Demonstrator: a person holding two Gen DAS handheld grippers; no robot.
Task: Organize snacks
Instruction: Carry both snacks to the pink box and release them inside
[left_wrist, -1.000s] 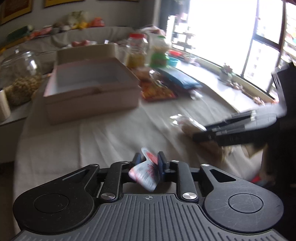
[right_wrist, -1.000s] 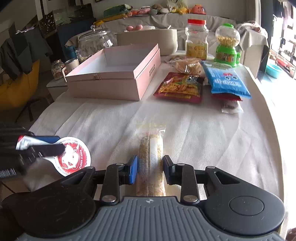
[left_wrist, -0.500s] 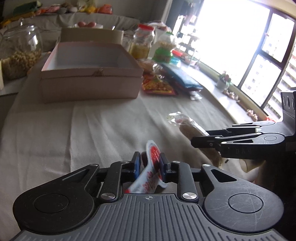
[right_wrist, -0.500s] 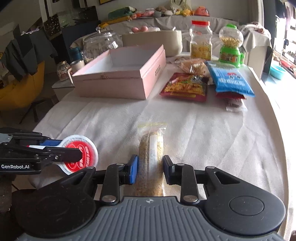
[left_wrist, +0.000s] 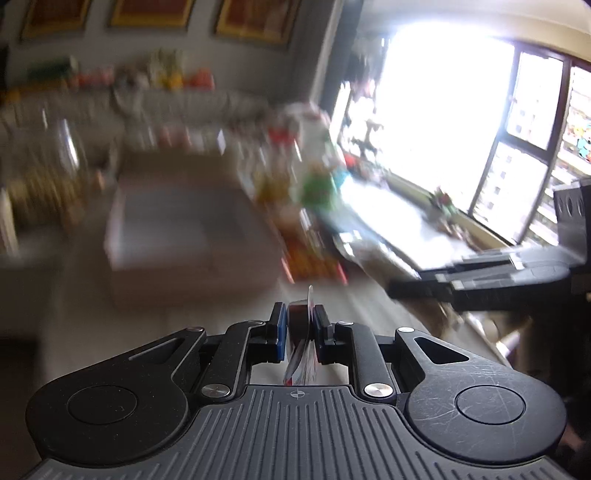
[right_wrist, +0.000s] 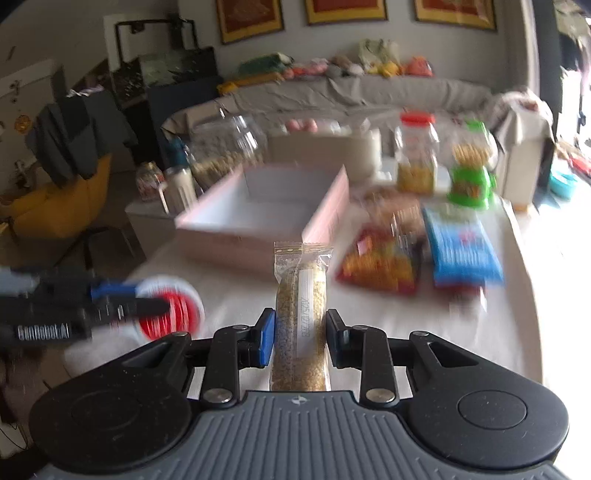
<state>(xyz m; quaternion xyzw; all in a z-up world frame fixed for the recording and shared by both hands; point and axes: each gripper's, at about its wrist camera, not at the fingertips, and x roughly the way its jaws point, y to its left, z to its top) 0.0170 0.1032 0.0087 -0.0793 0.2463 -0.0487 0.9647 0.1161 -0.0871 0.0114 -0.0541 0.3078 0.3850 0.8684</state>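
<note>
My left gripper (left_wrist: 300, 325) is shut on a red and white round-lidded snack cup (left_wrist: 302, 339), seen edge-on; it also shows in the right wrist view (right_wrist: 168, 310). My right gripper (right_wrist: 300, 332) is shut on a clear bag of golden grain snack (right_wrist: 301, 317), held lengthwise above the white tablecloth. The open pink box (right_wrist: 266, 218) stands ahead, empty inside; it is blurred in the left wrist view (left_wrist: 173, 236). Both grippers are lifted short of the box.
A red snack pack (right_wrist: 380, 266) and a blue pack (right_wrist: 461, 247) lie right of the box. A red-lidded jar (right_wrist: 415, 155), a green dispenser (right_wrist: 472, 173) and a glass jar (right_wrist: 225, 147) stand behind. The right gripper's arm (left_wrist: 480, 280) shows at the left view's right.
Both grippers have risen and tilted up with their snacks, bringing the box and far wall higher into view. The snack cup has turned edge-on in the left jaws.
</note>
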